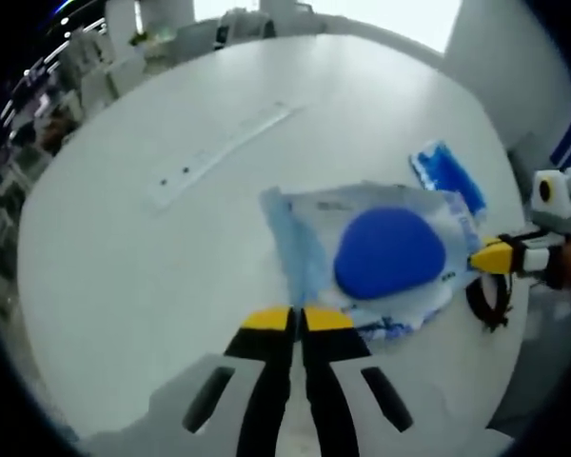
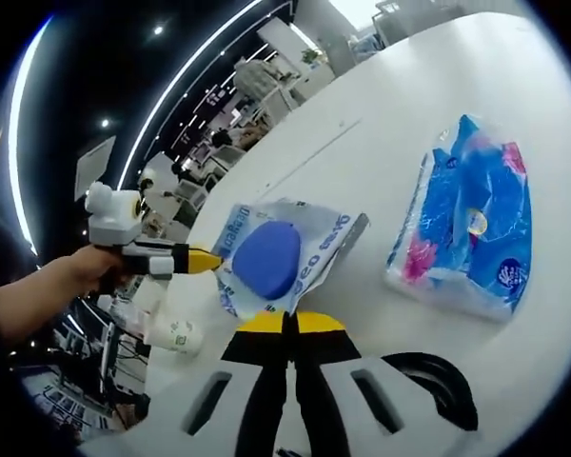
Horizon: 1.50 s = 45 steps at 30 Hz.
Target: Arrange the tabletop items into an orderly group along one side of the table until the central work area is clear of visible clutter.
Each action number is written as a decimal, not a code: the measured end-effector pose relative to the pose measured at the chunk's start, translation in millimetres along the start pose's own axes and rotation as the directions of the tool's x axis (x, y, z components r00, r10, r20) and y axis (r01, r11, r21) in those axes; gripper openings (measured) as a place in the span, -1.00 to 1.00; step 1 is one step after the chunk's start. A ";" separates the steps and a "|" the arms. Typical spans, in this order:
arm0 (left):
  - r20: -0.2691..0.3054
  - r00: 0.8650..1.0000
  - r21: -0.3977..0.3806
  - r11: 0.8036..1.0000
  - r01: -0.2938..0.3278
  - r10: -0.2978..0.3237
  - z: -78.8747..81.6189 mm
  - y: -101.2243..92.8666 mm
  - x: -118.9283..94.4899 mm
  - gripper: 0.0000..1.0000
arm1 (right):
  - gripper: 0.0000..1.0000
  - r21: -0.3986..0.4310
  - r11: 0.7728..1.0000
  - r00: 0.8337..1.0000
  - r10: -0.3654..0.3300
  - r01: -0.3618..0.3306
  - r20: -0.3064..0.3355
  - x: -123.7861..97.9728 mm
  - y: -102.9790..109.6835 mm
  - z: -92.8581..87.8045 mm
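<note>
A clear plastic packet (image 1: 309,248) (image 2: 324,243) with a blue oval pad (image 1: 390,252) (image 2: 266,259) inside lies on the white round table (image 1: 152,286) (image 2: 514,86). My left gripper (image 1: 295,319) (image 2: 209,259) is shut, and the packet's near edge runs in between its yellow tips. My right gripper (image 2: 285,322) (image 1: 485,257) is shut on the opposite edge. A hand (image 2: 71,271) holds the left gripper. A blue tissue pack (image 1: 447,171) (image 2: 471,228) lies just beyond the packet.
A clear ruler (image 1: 219,152) lies across the middle of the table. A black ring (image 1: 485,305) (image 2: 433,386) sits by the right gripper near the table's edge. A paper cup (image 2: 176,333) stands off the table's side. Office furniture fills the background.
</note>
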<state>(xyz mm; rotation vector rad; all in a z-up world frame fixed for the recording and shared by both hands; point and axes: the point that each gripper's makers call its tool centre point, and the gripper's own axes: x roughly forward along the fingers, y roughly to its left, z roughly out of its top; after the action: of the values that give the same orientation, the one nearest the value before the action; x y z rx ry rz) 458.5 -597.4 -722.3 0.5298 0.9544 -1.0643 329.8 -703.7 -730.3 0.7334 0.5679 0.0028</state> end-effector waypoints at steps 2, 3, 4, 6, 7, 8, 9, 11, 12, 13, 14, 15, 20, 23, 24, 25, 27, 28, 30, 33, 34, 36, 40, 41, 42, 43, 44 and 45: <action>0.007 1.000 -0.006 1.000 -0.001 0.001 -0.4 -3.5 -5.8 -1.00 | -1.00 -0.009 1.000 1.000 0.001 -0.001 0.008 -3.6 0.3 5.4; 0.011 1.000 -0.011 1.000 -0.003 0.003 -0.2 -4.4 -7.7 -1.00 | -1.00 -0.013 1.000 1.000 0.002 -0.002 0.008 -4.6 0.6 7.0; 0.014 1.000 -0.016 1.000 -0.004 0.004 -0.2 -5.6 -9.9 -1.00 | -1.00 -0.019 1.000 1.000 0.001 -0.001 0.009 -5.6 0.8 8.5; 0.018 1.000 -0.026 1.000 -0.005 0.006 0.0 -5.2 -12.7 -1.00 | -1.00 -0.035 0.999 1.000 0.002 -0.002 0.017 -8.1 1.5 13.2; 0.021 1.000 -0.033 0.999 -0.010 0.011 -1.1 -3.2 -12.0 -1.00 | -1.00 -0.042 0.999 1.000 0.005 -0.004 0.019 -9.2 2.2 15.7; 0.025 1.000 -0.039 0.999 -0.015 0.016 -1.3 -3.4 -13.5 -1.00 | -1.00 -0.046 0.999 1.000 0.006 -0.005 0.021 -10.1 2.4 17.3; 0.036 0.999 -0.055 0.998 -0.024 0.026 -0.6 -5.4 -16.6 -1.00 | -1.00 -0.056 0.998 1.000 0.006 -0.005 0.021 -11.0 2.8 19.3; 0.050 0.998 -0.073 0.997 -0.033 0.037 -0.2 -8.3 -20.8 -1.00 | -1.00 -0.067 0.998 1.000 0.007 -0.005 0.021 -11.8 2.8 21.6; 0.055 0.998 -0.083 0.996 -0.035 0.039 -1.2 -10.5 -23.1 -1.00 | -1.00 -0.073 0.997 1.000 0.005 -0.004 0.017 -12.4 2.1 22.6; 0.057 0.998 -0.089 0.995 -0.034 0.039 -2.4 -11.9 -24.3 -1.00 | -1.00 -0.079 0.997 1.000 0.004 -0.002 0.017 -12.8 1.1 23.7; 0.058 0.998 -0.093 0.995 -0.034 0.039 -3.0 -12.6 -24.7 -1.00 | -1.00 -0.083 0.997 1.000 0.003 -0.002 0.016 -13.0 0.7 24.1; 0.059 0.997 -0.109 0.993 -0.033 0.039 -5.3 -12.1 -24.5 -1.00 | -1.00 -0.086 0.996 1.000 0.003 -0.002 0.016 -14.0 -0.4 25.7; 0.082 0.995 -0.188 0.981 -0.037 0.054 -10.7 -15.1 -27.1 -1.00 | -1.00 -0.118 0.993 1.000 -0.002 0.002 0.005 -15.7 -3.4 31.0; 0.090 0.994 -0.205 0.977 -0.049 0.069 -14.3 -20.0 -30.2 -1.00 | -1.00 -0.141 0.990 1.000 -0.001 0.001 -0.002 -15.4 -4.3 33.3; 0.092 0.993 -0.206 0.977 -0.052 0.072 -15.1 -21.0 -31.0 -1.00 | -1.00 -0.147 0.989 1.000 -0.002 0.001 -0.004 -15.7 -4.1 33.4; 0.101 0.992 -0.222 0.973 -0.055 0.079 -16.8 -24.3 -33.0 -1.00 | -1.00 -0.158 0.987 1.000 -0.002 0.001 -0.008 -16.0 -4.4 33.8; 0.113 0.990 -0.247 0.967 -0.054 0.084 -20.0 -26.6 -35.2 -1.00 | -1.00 -0.174 0.985 1.000 0.000 -0.003 -0.018 -15.4 -5.3 33.6; 0.121 0.989 -0.258 0.965 -0.054 0.087 -20.8 -27.0 -35.9 -1.00 | -1.00 -0.184 0.983 1.000 0.001 -0.005 -0.022 -15.6 -5.7 33.3; 0.130 0.987 -0.275 0.960 -0.052 0.091 -25.1 -29.9 -37.8 -1.00 | -1.00 -0.192 0.981 1.000 0.005 -0.011 -0.030 -16.0 -5.5 33.0; 0.141 0.985 -0.297 0.954 -0.050 0.096 -31.4 -33.3 -40.1 -1.00 | -1.00 -0.218 0.976 0.999 0.011 -0.021 -0.046 -15.7 -5.1 31.9; 0.142 0.985 -0.300 0.952 -0.053 0.100 -34.3 -34.2 -40.9 -1.00 | -1.00 -0.224 0.974 0.999 0.013 -0.024 -0.053 -15.6 -4.3 30.9; 0.151 0.983 -0.317 0.947 -0.056 0.109 -37.3 -35.1 -42.9 -1.00 | -1.00 -0.235 0.971 0.998 0.020 -0.035 -0.064 -14.9 -3.0 29.6; 0.170 0.977 -0.356 0.932 -0.060 0.128 -44.8 -39.9 -46.3 -1.00 | -1.00 -0.265 0.963 0.996 0.025 -0.047 -0.087 -12.8 -2.3 26.7; 0.174 0.976 -0.358 0.932 -0.064 0.134 -45.9 -40.4 -46.7 -1.00 | -1.00 -0.272 0.961 0.995 0.026 -0.050 -0.091 -12.5 -2.3 25.9; 0.176 0.974 -0.363 0.929 -0.068 0.140 -47.3 -41.2 -47.3 -1.00 | -1.00 -0.281 0.958 0.995 0.028 -0.055 -0.100 -12.3 -1.9 24.4; 0.184 0.972 -0.371 0.926 -0.072 0.149 -49.2 -43.5 -48.4 -1.00 | -1.00 -0.294 0.954 0.994 0.028 -0.059 -0.107 -12.1 -1.7 23.3; 0.187 0.970 -0.375 0.924 -0.073 0.153 -50.8 -44.4 -48.9 -1.00 | -1.00 -0.302 0.951 0.993 0.029 -0.062 -0.113 -11.9 -1.6 22.6; 0.191 0.969 -0.381 0.922 -0.075 0.158 -52.3 -44.8 -49.2 -1.00 | -1.00 -0.309 0.949 0.993 0.030 -0.066 -0.118 -11.4 -1.5 21.6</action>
<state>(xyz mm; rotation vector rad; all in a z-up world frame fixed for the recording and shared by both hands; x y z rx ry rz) 389.5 -552.1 -703.7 0.1491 0.8890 -0.7884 330.4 -720.7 -712.7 0.4392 0.6393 0.1771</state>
